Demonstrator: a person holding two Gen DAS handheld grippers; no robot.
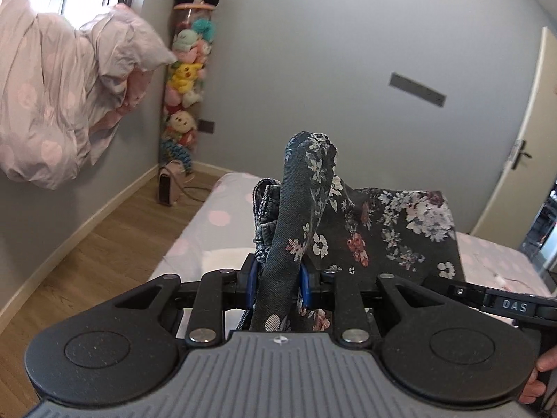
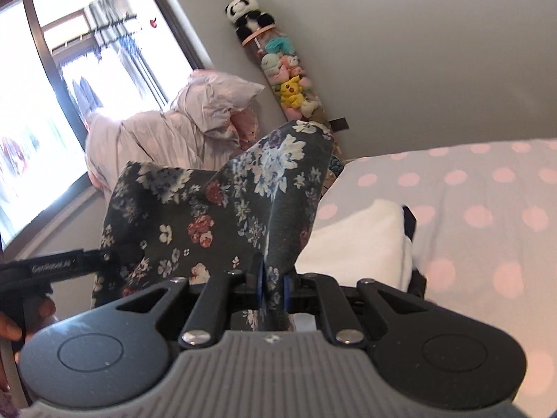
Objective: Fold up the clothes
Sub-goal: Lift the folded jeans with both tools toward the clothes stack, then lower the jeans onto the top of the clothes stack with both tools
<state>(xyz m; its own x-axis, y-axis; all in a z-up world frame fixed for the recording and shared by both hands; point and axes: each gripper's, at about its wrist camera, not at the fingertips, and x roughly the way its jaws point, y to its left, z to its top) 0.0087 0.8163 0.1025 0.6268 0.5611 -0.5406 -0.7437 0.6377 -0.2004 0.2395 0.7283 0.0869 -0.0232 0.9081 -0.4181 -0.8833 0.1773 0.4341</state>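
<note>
Dark grey floral garment (image 1: 400, 223): printed with white, red and mauve blossoms, lifted off the polka-dot bed, stretched between two pinched, bunched corners, one peak rising toward 12 o'clock; ribbed inner trim shows at 10 o'clock.

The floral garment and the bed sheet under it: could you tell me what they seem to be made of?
Floral garment: looks like soft matte woven or knit fabric, a printed dark grey ground that drapes and bunches where each tool pinches it. Bed sheet: seemingly thin matte cotton-like cloth, pale with pink dots, faintly creased.
</note>
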